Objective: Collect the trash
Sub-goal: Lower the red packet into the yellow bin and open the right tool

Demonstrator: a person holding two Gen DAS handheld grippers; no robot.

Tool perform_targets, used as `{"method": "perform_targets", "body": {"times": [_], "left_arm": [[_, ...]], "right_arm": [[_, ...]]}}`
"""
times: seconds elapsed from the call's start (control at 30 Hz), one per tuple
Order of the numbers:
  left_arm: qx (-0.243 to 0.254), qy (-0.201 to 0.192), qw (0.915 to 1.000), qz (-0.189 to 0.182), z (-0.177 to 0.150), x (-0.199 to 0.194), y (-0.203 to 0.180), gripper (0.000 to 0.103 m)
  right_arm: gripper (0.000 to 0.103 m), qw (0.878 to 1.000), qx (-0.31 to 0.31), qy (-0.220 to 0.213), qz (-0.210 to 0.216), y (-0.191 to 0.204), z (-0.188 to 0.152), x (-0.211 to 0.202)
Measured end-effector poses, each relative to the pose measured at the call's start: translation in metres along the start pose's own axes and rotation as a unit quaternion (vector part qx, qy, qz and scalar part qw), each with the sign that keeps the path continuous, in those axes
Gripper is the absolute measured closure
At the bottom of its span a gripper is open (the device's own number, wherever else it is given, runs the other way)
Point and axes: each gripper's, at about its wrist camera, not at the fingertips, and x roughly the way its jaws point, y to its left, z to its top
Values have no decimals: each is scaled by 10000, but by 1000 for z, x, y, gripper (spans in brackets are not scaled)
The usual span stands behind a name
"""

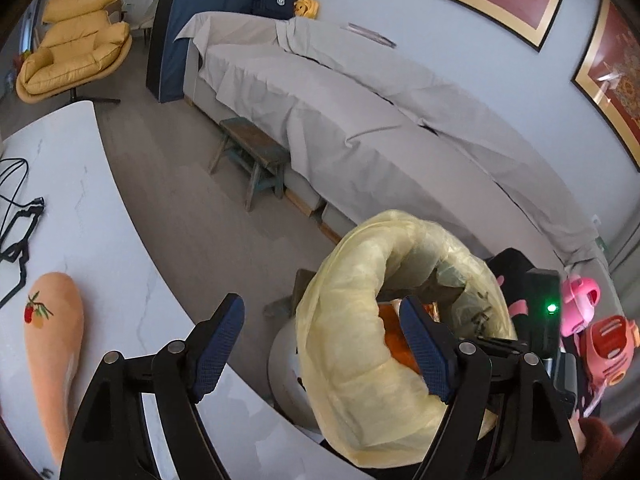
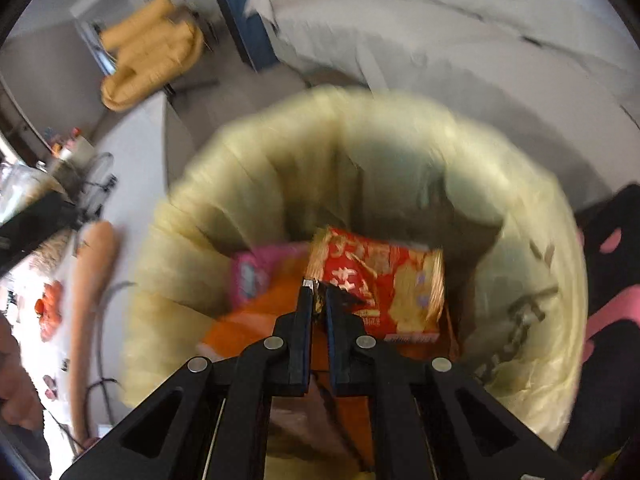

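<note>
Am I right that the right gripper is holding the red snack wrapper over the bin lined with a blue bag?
Not quite: the liner is pale yellow, not blue, as the right wrist view shows. The right gripper does hold the red snack wrapper over the bin.

The right wrist view is smeared by motion blur: print on the red wrapper (image 2: pixel 380 292) and pink packet (image 2: pixel 256 276) cannot be read. In the left wrist view, the near gripper finger (image 1: pixel 426 352) hides most of the orange packet (image 1: pixel 394 340) inside the bin bag (image 1: pixel 360 320).
</note>
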Motion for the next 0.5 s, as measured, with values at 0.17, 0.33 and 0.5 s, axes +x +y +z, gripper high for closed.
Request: {"method": "perform_targets", "body": {"times": [0.17, 0.33, 0.5], "left_arm": [[32, -56, 9999, 82, -1, 1, -7, 23], [82, -180, 9997, 164, 2, -11, -11, 19], [166, -372, 9988, 282, 5, -29, -22, 16]], "right_arm": [[94, 9996, -63, 256, -138, -7, -7, 4], [91, 9997, -122, 61, -184, -7, -9, -11], [52, 9962, -307, -733, -358, -5, -18, -68]]}}
